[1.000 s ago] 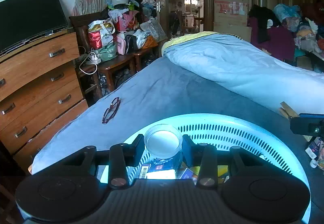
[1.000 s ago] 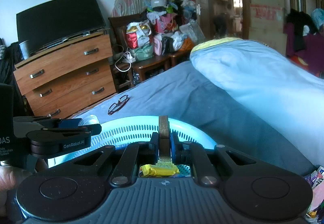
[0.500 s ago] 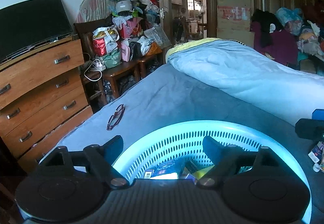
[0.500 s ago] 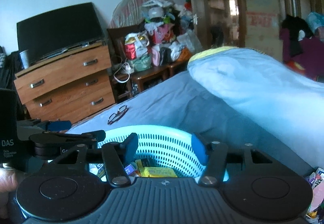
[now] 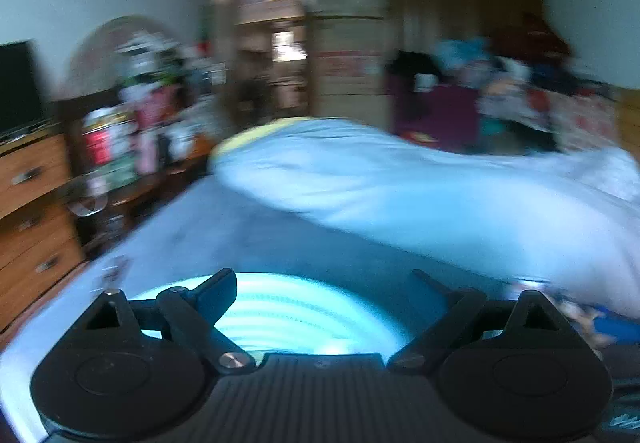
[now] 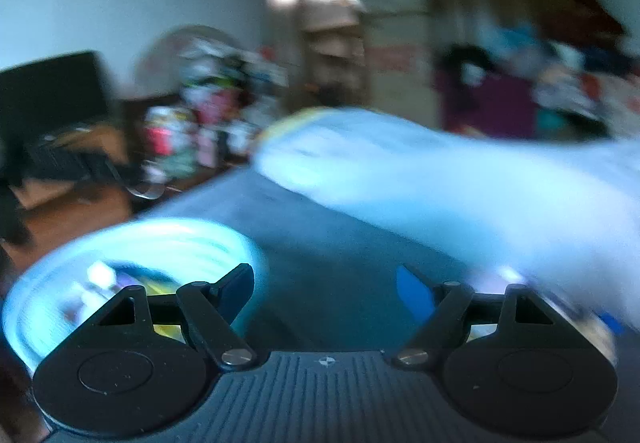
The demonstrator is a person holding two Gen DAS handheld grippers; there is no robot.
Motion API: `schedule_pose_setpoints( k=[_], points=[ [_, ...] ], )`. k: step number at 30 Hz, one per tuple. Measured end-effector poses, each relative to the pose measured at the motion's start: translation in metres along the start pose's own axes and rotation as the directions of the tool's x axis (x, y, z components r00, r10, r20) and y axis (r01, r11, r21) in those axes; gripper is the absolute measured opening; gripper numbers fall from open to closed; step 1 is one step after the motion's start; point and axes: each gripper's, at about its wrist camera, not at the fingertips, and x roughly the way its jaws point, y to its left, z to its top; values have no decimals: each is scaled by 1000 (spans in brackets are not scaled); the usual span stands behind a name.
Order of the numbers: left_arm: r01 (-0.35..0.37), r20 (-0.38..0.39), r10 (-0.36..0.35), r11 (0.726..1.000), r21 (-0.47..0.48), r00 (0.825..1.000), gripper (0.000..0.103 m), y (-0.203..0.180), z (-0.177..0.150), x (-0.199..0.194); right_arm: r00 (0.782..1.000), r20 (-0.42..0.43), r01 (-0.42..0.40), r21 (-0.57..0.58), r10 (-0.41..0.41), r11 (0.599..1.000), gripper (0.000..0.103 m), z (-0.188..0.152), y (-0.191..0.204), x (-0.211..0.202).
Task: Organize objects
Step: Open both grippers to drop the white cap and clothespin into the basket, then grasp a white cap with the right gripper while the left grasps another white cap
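No writing is legible to me through the blur. My left gripper (image 5: 324,289) and right gripper (image 6: 326,285) are both opening, empty. Blurred items fill the basket (image 6: 132,243) on the bed (image 6: 340,255).

Both views are heavily blurred, so take this loosely. Your main landmark is the pale blue basket (image 5: 296,311), sitting on the grey-blue bed sheet (image 6: 340,255). Beyond the basket the sheet lies flat and bare, giving you open room to pass. Further beyond it and to its right, a bulky light blue duvet (image 5: 420,191) rises as a soft barrier. Left of the basket, past the bed's edge, stands a wooden dresser (image 5: 28,211) (drawers shut), with a cluttered pile (image 5: 136,123) further back.
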Motion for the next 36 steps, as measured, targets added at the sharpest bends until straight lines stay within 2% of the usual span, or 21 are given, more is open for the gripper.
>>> schedule_pose_setpoints(
  k=[2,4,7,9,12,15,22,24,27,28,30,33,34,36],
  points=[
    [93,-1,-93,995,47,996,94,-44,-6,2,996,-49,80,32,-79,996,78,-29,-40,-7],
    [168,-22,-166,981,102,986,94,-89,-19,9,981,-99,171,48,-165,984,77,-56,-81,-12],
    [236,-84,-225,957,166,971,94,-140,-44,28,951,-149,278,40,-270,960,72,-84,-128,-12],
    [268,-130,-248,948,172,960,91,-163,-60,40,937,-175,309,19,-301,951,58,-95,-148,-4],
    [300,-189,-266,937,178,945,90,-188,-80,59,934,-208,297,-5,-291,955,53,-103,-168,17],
    [329,-233,-284,926,187,930,89,-201,-95,74,933,-247,281,39,-264,959,48,-108,-187,44],
    [378,-306,-307,903,205,901,85,-209,-122,107,933,-265,272,82,-242,959,46,-107,-208,88],
    [393,-325,-318,898,198,891,83,-214,-127,118,932,-265,274,76,-246,959,32,-107,-208,91],
    [431,-352,-353,885,174,867,80,-223,-133,133,936,-246,282,103,-250,954,32,-108,-209,77],
    [451,-364,-371,877,165,854,78,-228,-137,142,940,-237,280,119,-247,952,32,-109,-211,69],
    [492,-381,-410,857,149,829,66,-241,-142,156,942,-223,288,161,-250,944,32,-114,-214,42],
    [544,-407,-465,833,99,786,58,-261,-152,183,941,-223,302,207,-256,930,32,-129,-218,9],
    [550,-407,-472,829,95,782,58,-269,-155,192,940,-224,306,221,-257,926,32,-135,-220,0],
    [553,-402,-474,826,104,784,58,-281,-161,202,939,-225,313,244,-261,918,32,-144,-222,-12]
  ],
)
